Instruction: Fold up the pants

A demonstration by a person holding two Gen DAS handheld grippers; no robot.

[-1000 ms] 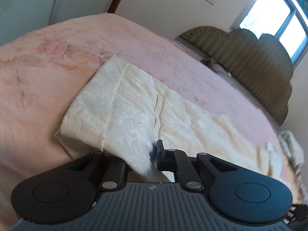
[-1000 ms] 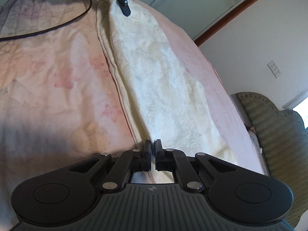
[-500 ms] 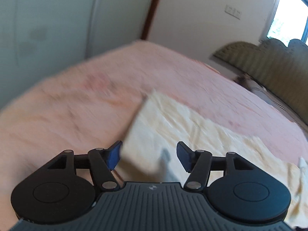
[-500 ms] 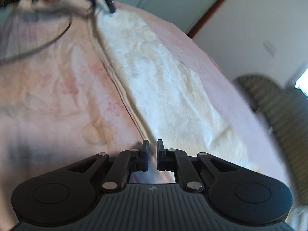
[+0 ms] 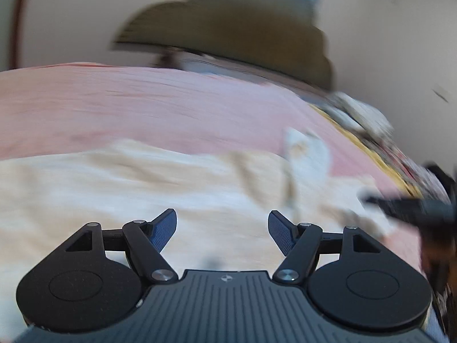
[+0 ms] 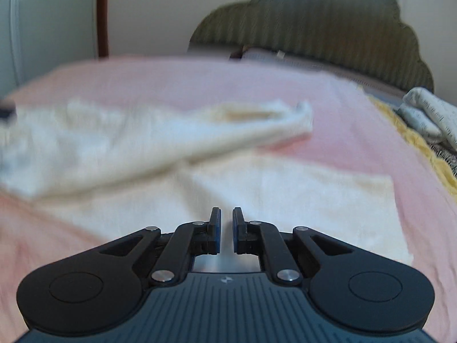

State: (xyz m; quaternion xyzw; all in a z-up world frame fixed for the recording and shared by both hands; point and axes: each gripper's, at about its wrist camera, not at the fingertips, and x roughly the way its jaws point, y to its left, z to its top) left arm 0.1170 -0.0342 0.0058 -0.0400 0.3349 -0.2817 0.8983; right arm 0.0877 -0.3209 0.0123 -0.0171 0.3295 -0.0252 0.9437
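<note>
Cream patterned pants lie on a pink bedspread. The left wrist view is blurred. My left gripper is open and empty, just above the cloth. In the right wrist view the pants lie in two cream bands, one leg stretching away to the left. My right gripper hovers over the nearer band, its jaws a narrow gap apart with nothing between them. The other gripper shows dark at the right edge of the left wrist view.
An olive ribbed headboard stands at the far end of the bed. Folded grey-white cloth and a yellow blanket edge lie at the right. A wall and brown door frame are at the back left.
My left gripper has let go of the pants' corner and opened wide, then swung round toward the headboard. My right gripper has parted slightly and also turned toward the headboard.
</note>
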